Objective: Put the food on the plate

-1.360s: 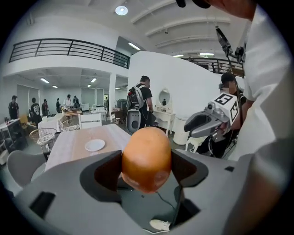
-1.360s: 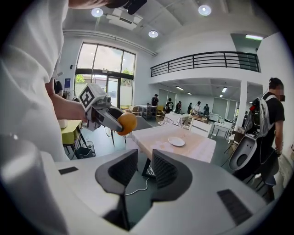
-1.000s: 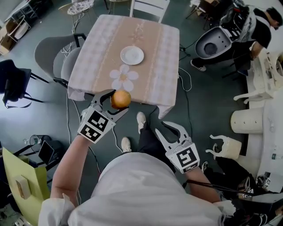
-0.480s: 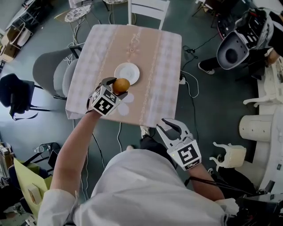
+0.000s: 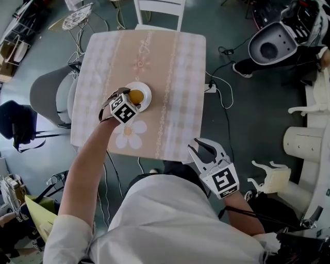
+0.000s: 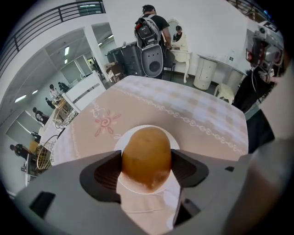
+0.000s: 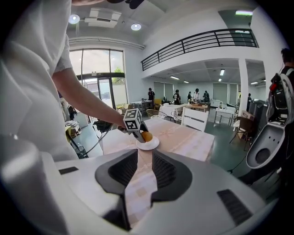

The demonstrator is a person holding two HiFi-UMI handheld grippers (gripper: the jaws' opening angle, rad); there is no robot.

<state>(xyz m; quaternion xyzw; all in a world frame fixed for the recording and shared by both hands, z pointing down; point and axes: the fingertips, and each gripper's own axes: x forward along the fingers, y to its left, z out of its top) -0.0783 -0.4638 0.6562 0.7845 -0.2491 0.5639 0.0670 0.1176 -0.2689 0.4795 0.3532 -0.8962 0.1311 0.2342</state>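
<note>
A round orange-brown piece of food [image 5: 136, 96] sits between the jaws of my left gripper [image 5: 134, 98], which is shut on it. It hangs right over the small white plate [image 5: 146, 92] on the table's left half. In the left gripper view the food [image 6: 146, 157] fills the gap between the jaws, and the plate [image 6: 176, 144] shows just behind and under it. I cannot tell whether the food touches the plate. My right gripper [image 5: 205, 150] is open and holds nothing, off the table's near edge. Its own view shows the food [image 7: 146, 136] and plate [image 7: 149, 145] far ahead.
The square table [image 5: 175, 77] has a pink checked cloth with a flower print [image 5: 130, 135] near the front. A white chair [image 5: 157, 10] stands at its far side and grey chairs [image 5: 49, 95] at its left. Cables [image 5: 219, 87] lie on the floor to the right.
My left gripper has carried the food forward from the table's near edge to directly over the plate. The right gripper has stayed low at the near edge, still open.
</note>
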